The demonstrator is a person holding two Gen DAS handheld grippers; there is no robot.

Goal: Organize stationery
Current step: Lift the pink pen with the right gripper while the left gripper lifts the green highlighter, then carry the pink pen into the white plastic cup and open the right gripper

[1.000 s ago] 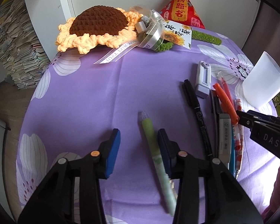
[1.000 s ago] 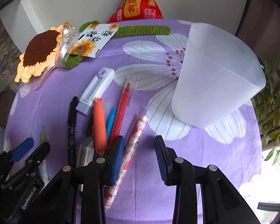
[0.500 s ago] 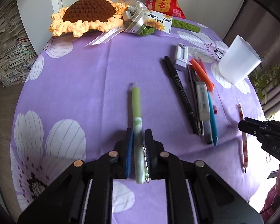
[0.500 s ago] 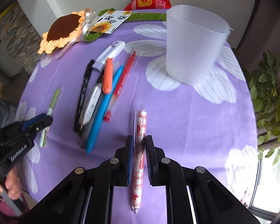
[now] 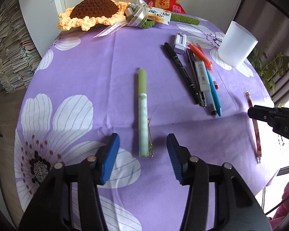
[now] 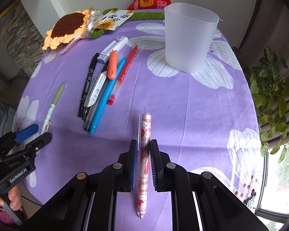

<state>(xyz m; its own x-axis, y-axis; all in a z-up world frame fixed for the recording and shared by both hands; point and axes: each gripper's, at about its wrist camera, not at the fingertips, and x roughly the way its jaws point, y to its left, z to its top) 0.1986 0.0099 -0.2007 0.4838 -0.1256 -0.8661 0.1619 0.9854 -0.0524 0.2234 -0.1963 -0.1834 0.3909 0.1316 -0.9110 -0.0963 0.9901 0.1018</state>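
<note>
Right tool (image 6: 143,150) gripping pink pen (image 6: 144,154), tip seemingly rearward

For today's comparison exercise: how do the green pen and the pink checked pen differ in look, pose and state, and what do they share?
1. The green pen has a plain green cap and pale body; the pink checked pen has a pink check with cartoon figures.
2. The green pen lies free between the open left tool; the pink checked pen is clamped in the right tool.
3. The green pen lies left of the pen pile, the pink one right of it.

Both are slim, with clips.
</note>
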